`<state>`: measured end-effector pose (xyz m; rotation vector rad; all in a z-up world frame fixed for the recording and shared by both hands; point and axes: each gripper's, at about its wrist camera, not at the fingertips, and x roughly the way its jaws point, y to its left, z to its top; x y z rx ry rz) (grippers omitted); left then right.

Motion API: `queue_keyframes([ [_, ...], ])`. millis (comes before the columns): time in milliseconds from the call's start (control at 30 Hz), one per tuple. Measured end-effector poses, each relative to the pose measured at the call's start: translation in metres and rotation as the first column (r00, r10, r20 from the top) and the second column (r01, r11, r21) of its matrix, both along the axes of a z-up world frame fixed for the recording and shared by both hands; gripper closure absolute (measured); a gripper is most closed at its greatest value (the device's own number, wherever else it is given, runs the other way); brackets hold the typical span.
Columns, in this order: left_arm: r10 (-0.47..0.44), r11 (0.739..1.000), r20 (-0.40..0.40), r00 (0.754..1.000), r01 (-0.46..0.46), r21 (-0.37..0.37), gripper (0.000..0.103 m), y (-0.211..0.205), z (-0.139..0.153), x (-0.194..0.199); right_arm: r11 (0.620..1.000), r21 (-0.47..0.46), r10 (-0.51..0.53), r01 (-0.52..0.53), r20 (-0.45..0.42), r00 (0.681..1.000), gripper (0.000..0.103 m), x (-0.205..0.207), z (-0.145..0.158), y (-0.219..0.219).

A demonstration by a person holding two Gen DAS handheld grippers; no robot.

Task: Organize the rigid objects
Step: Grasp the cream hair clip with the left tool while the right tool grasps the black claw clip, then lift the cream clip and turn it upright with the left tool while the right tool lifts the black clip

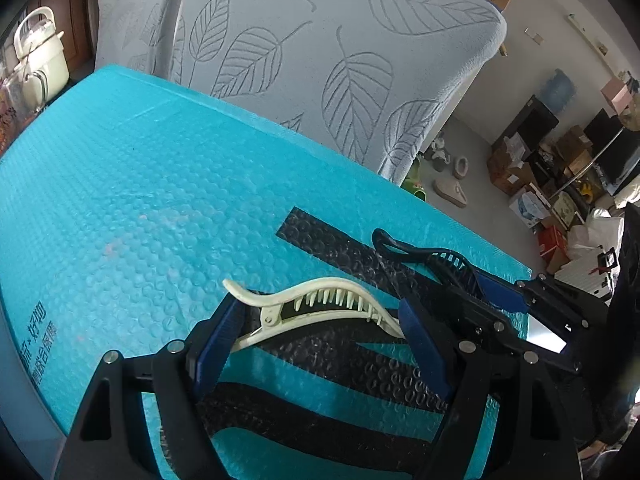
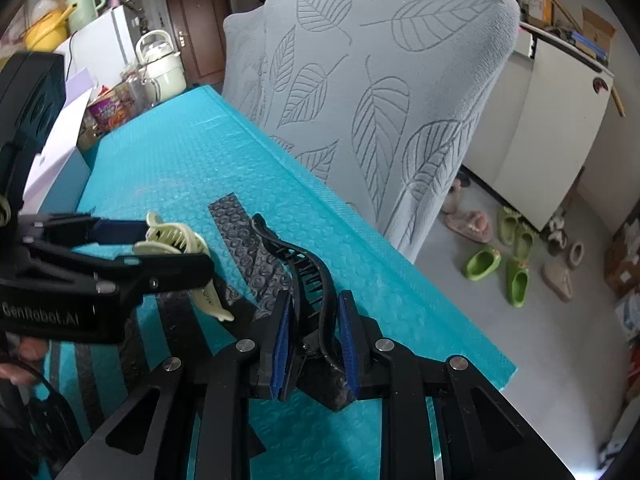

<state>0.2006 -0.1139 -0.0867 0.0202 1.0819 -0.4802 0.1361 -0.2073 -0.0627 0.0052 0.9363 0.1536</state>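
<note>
A cream hair clip [image 1: 320, 292] lies on the teal bubble mailer [image 1: 140, 200], teeth facing down. My left gripper [image 1: 320, 312] stands open around it, one blue pad at each end of the clip. In the right wrist view the cream hair clip [image 2: 176, 240] sits between the left gripper's [image 2: 176, 246] fingers. To its right a black hair clip [image 2: 304, 264] rests on the mailer's black stripes. My right gripper [image 2: 315, 300] is shut on its near end, with both blue pads pressed against it. From the left wrist view, the black hair clip [image 1: 404, 250] pokes out of the right gripper [image 1: 480, 280].
Grey leaf-patterned chair covers [image 1: 320, 60] rise along the table's far edge. A white box [image 2: 56, 152] and a cream kettle [image 2: 160, 64] stand at the far left. Off the right edge [image 2: 460, 320] the floor holds slippers [image 2: 516, 276] and cardboard boxes [image 1: 520, 176].
</note>
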Motion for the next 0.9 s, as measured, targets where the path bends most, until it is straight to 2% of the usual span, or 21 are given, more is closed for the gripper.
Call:
queue_keyframes([
  [100,0.001,1.000,0.012,1.000,-0.001,0.004,0.024,-0.001,-0.001,-0.006,1.000,-0.013,-0.003,0.003,0.004,1.000,0.080,-0.002,0.001,0.002],
  [267,0.001,1.000,0.051,0.999,-0.001,0.012,0.031,0.005,0.002,-0.021,1.000,-0.003,-0.005,0.005,0.005,1.000,0.080,-0.004,0.002,0.002],
  [567,0.037,0.999,0.042,0.998,-0.036,-0.015,0.036,0.021,0.001,-0.042,1.000,0.005,0.013,-0.013,0.010,1.000,0.081,-0.016,0.006,0.006],
  [900,0.030,0.999,0.046,0.998,-0.030,-0.021,0.037,0.033,0.004,-0.071,0.999,0.019,0.049,-0.049,0.006,0.999,0.081,-0.031,0.005,0.014],
])
